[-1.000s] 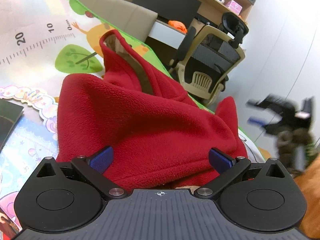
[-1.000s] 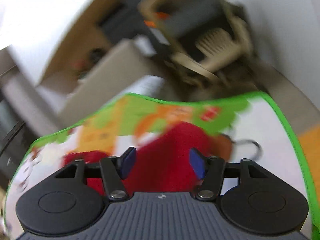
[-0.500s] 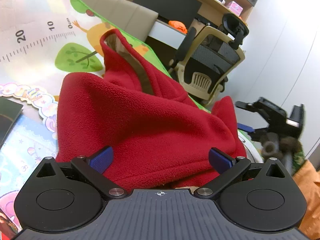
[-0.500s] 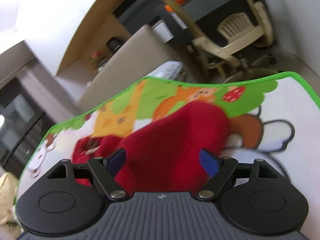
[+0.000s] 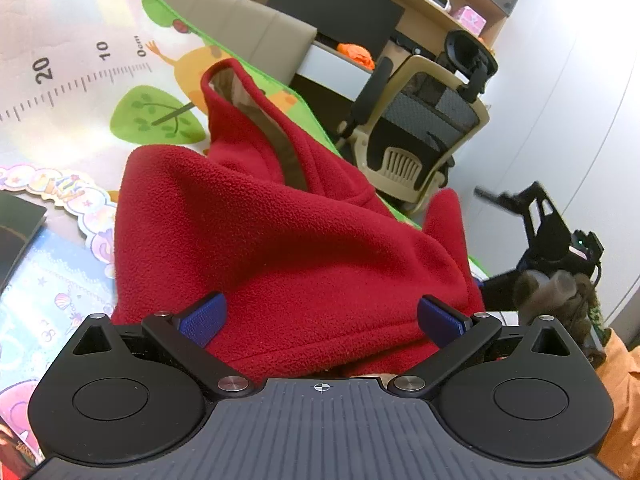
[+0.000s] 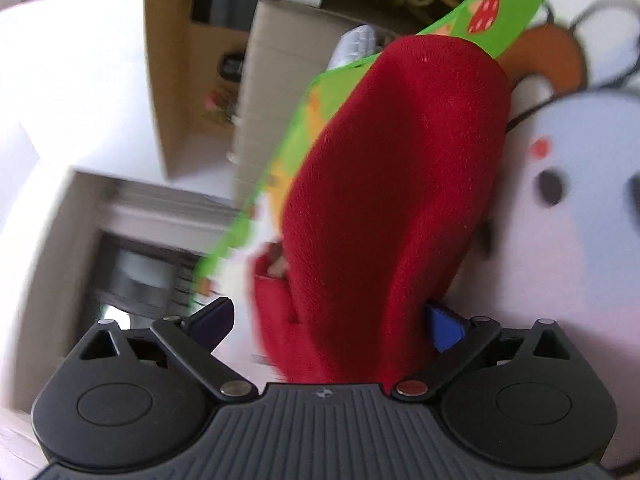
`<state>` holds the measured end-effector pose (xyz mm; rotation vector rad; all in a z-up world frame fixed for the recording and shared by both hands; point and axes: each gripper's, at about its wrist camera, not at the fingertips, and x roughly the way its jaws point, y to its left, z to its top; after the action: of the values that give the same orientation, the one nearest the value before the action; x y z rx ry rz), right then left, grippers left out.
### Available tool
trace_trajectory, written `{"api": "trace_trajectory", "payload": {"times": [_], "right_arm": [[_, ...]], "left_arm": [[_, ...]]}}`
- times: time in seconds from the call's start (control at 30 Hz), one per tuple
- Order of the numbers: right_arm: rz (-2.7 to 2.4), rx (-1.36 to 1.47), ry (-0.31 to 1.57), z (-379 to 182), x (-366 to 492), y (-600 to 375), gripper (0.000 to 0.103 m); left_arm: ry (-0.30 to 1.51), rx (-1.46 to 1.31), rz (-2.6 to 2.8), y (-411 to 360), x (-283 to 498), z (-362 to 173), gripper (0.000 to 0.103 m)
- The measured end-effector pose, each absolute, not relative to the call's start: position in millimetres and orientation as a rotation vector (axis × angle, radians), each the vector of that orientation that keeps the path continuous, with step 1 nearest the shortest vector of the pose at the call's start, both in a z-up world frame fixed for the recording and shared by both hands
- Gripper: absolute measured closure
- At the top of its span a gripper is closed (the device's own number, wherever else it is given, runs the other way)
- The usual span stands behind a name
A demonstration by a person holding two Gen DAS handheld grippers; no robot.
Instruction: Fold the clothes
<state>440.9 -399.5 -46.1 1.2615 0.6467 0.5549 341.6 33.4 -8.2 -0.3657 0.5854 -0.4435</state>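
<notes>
A red fleece garment (image 5: pixel 280 248) lies bunched on a cartoon play mat (image 5: pixel 72 92), filling the gap between the left gripper (image 5: pixel 320 318)'s spread fingers. The right gripper (image 6: pixel 332 320)'s fingers also stand wide apart, with a fold of the fleece hanging between them, touching the right-hand one.

Right wrist view motion-blurred; red fleece (image 6: pixel 392 200) bottom edge hidden

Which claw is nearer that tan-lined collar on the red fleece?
Left, I think. The left claw faces the collar across the red fleece; the right claw sits at another part.
</notes>
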Motion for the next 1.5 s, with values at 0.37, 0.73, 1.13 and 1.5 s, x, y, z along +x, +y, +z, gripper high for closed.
{"api": "trace_trajectory", "payload": {"times": [0.37, 0.73, 1.13, 1.5], "right_arm": [[0.844, 0.372, 0.667, 48, 374, -252, 0.0], [0.8, 0.324, 0.556, 77, 300, -293, 0.0], [0.346, 0.151, 0.679, 2, 326, -266, 0.0], [0.367, 0.203, 0.739, -16, 333, -265, 0.0]], "left_arm": [[0.57, -0.424, -0.463, 42, 340, -10, 0.0], [0.561, -0.465, -0.469, 50, 339, -11, 0.0], [0.621, -0.508, -0.32, 55, 357, 36, 0.0], [0.535, -0.242, -0.195, 27, 367, 68, 0.071]]}}
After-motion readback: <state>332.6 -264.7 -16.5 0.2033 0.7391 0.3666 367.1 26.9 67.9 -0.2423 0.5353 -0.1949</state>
